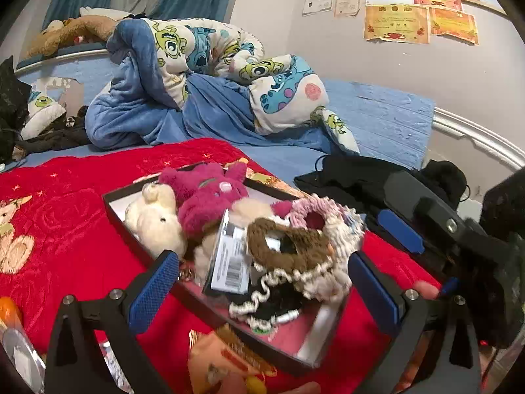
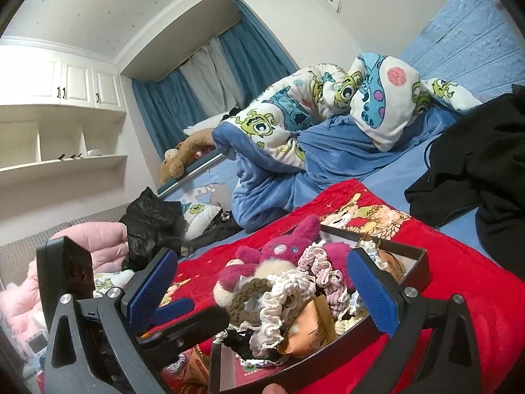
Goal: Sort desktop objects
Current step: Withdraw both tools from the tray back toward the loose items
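A shallow dark box (image 1: 113,208) sits on a red blanket and is heaped with small items. It holds a pink plush (image 1: 206,197), a cream plush (image 1: 154,220), a brown scrunchie (image 1: 288,246), a pink scrunchie (image 1: 315,207) and a barcode card (image 1: 229,262). My left gripper (image 1: 264,290) is open, its blue pads straddling the box's near end with nothing pinched. My right gripper (image 2: 262,294) is also open, hovering over the same box (image 2: 418,261) above the brown scrunchie (image 2: 242,298), a white frilly scrunchie (image 2: 279,302) and an orange packet (image 2: 308,331).
The red blanket (image 1: 65,223) lies on a blue-sheeted bed with a bunched cartoon quilt (image 1: 203,52) behind. Black clothing (image 1: 354,177) lies to the right of the box. Another orange packet (image 1: 223,361) lies in front of it. White wall shelves (image 2: 65,138) and a pink jacket (image 2: 98,243) are at far left.
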The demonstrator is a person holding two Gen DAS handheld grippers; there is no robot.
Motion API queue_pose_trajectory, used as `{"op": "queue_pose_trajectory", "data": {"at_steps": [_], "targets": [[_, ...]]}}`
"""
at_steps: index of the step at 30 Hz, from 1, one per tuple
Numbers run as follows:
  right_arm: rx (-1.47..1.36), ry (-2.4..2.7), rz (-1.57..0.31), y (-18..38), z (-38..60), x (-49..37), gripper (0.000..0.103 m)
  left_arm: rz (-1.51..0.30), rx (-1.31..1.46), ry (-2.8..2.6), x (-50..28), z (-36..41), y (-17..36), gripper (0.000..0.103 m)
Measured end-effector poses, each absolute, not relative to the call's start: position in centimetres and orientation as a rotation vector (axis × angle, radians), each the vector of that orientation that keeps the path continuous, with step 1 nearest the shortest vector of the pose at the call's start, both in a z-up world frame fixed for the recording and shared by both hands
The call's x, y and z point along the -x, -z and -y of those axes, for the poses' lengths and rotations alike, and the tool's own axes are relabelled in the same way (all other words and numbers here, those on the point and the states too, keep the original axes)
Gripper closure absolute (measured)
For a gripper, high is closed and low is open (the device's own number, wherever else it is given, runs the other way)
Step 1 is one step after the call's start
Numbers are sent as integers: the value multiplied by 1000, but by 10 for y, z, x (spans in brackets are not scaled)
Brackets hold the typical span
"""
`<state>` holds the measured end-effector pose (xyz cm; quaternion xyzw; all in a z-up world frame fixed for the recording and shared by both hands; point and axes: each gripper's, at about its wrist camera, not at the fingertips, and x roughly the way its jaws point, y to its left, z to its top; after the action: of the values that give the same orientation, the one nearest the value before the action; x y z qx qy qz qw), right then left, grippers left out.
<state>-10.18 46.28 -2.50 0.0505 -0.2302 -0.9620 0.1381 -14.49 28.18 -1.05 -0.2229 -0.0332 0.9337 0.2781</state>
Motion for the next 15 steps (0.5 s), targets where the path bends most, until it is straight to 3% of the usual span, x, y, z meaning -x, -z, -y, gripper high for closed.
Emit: {"op": "queue_pose_trajectory", "data": {"at_steps": [15], "targets": [[-210,2842,525,26,-430,78,0,-21,562,-2530,76,-252,13,0]]}}
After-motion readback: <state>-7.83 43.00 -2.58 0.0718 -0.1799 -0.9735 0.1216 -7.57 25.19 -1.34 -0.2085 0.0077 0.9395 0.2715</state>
